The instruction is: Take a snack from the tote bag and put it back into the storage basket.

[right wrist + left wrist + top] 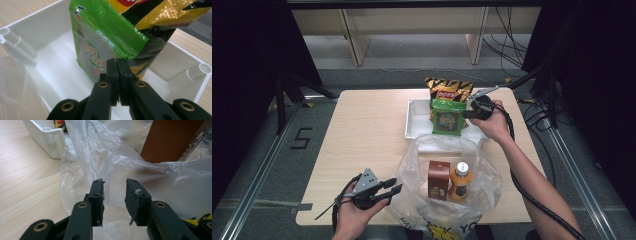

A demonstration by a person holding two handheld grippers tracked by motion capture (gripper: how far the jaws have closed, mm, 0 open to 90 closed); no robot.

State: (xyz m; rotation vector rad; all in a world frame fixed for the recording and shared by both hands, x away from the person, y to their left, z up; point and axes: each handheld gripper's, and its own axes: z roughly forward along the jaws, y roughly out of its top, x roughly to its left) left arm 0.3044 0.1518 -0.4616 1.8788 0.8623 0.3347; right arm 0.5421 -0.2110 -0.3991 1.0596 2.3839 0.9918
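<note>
The bag (447, 185) already holds a box (438, 179) and a bottle (460, 181). The right gripper (117, 65) is clamped on the green pack (100, 42) in the tray (414, 120), at 12 o'clock from the bag. The left gripper (114, 191) is open at the bag's rim. The green pack and the striped pack (448, 88) are left to bag.

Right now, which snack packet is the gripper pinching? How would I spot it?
Find the white tray at the far side of the wooden table. Two snack packets stand in it, and the right gripper pinches the green packet by its side edge. It is the bright green one in front, not the black and gold striped packet behind it.
</note>
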